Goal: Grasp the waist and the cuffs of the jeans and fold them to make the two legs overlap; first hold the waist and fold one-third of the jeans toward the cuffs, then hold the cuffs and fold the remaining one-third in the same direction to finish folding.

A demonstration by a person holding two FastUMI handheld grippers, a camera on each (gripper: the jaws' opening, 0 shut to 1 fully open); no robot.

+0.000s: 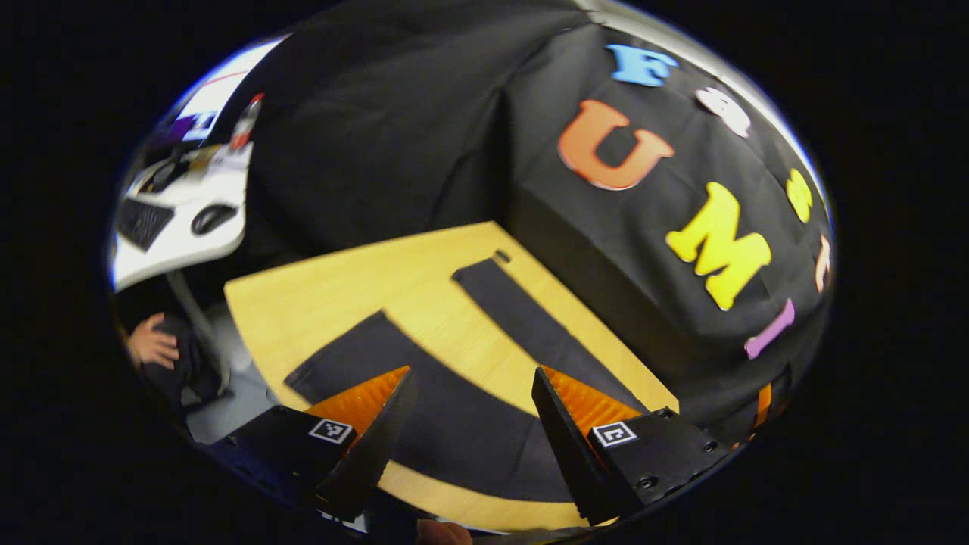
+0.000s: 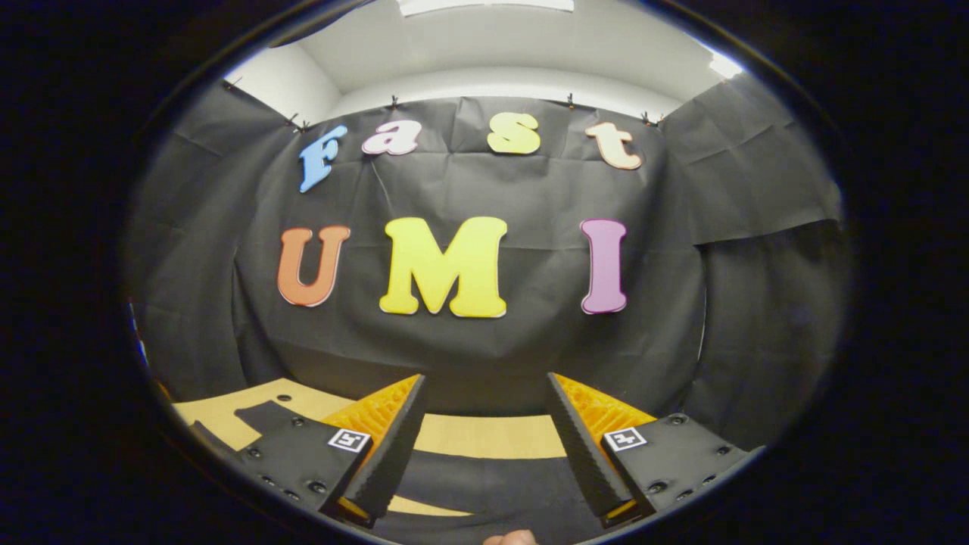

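Left gripper view: the left gripper [image 1: 473,375] hangs above the wooden table [image 1: 333,291] with its two fingers spread wide and nothing between them. The dark jeans [image 1: 462,424] lie flat on the tabletop with the two legs apart, forming a V: one leg runs toward the near-left table edge, the other toward the far corner, close to a small dark hole [image 1: 502,256] in the tabletop. Bare wood shows between the legs. The part where the legs join lies under and between the fingers. Beyond the table, at the left, stands a white desk [image 1: 178,227] carrying a keyboard [image 1: 141,222], a mouse [image 1: 213,218] and a bottle [image 1: 246,121]; below it a person's hand [image 1: 151,342] rests on dark clothing.

Right gripper view: the right gripper [image 2: 484,393] is likewise held with its fingers well parted and empty, aimed nearly level at the booth's black cloth wall [image 2: 484,348]. Here the same table appears as a low strip. The jeans show as a dark band across the bottom, between and below the fingers, with a further dark patch at the lower left that is probably one leg, though the edge distortion makes this uncertain. White ceiling [image 2: 484,45] appears above the cloth.
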